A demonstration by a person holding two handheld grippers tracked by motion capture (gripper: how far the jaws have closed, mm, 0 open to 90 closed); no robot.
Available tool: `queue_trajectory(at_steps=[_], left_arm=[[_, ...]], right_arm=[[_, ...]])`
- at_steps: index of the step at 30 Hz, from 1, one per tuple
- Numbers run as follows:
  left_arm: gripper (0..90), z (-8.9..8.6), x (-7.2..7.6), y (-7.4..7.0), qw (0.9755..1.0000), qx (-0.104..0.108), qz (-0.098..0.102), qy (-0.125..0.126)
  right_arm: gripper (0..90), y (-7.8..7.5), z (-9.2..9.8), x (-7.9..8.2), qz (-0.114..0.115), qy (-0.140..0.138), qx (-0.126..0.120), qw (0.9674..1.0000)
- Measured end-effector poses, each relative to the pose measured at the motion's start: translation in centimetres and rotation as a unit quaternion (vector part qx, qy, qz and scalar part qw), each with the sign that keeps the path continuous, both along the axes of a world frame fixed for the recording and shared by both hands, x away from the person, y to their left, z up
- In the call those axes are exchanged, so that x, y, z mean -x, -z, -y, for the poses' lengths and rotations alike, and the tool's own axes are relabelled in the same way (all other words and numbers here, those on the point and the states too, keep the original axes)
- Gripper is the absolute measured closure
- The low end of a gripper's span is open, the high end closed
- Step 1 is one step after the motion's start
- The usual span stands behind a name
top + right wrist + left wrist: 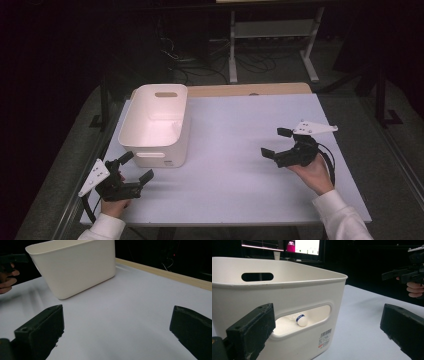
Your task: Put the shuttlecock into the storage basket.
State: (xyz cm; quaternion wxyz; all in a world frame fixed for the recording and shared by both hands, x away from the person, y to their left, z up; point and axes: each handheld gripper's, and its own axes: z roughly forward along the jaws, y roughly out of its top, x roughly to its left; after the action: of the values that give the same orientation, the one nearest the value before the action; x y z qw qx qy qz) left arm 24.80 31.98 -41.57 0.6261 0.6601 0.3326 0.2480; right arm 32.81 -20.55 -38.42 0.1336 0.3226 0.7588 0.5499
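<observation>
Inside the white plastic bin (156, 125) lies a small white shuttlecock with a blue band (301, 320), probably dropped there. Left gripper (136, 169) near the bin and right gripper (276, 143) farther away both gape, empty.

My left gripper view: barcode sticker (325, 338) on white bin (287, 297), 5 o'clock of handle slot, print too small to read. Blue band on shuttlecock (301, 320) inside, lettering illegible.

Jaws wide apart, white bin (75, 267) ahead, contents hidden.
</observation>
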Motion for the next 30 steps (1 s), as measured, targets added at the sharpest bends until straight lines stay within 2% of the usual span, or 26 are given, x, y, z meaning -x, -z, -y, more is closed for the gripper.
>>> queue_trajectory(at_steps=[5,15,23,30], left_arm=[[0.0,0.1,0.0,0.0,1.0,0.001,0.0,0.0],[0.0,0.0,0.0,0.0,1.0,0.0,0.0,-0.002],[0.0,0.0,0.0,0.0,1.0,0.001,0.001,-0.001],[0.0,0.0,0.0,0.0,1.0,0.001,0.004,-0.001]], right_arm=[[0.0,0.4,0.6,0.5,-0.002,0.007,0.004,1.0],[0.0,1.4,1.8,1.2,0.011,0.025,-0.004,0.9996],[0.0,2.0,2.7,1.8,0.012,0.04,-0.012,0.9991],[0.0,2.2,3.6,2.5,0.025,0.052,-0.016,0.9982]])
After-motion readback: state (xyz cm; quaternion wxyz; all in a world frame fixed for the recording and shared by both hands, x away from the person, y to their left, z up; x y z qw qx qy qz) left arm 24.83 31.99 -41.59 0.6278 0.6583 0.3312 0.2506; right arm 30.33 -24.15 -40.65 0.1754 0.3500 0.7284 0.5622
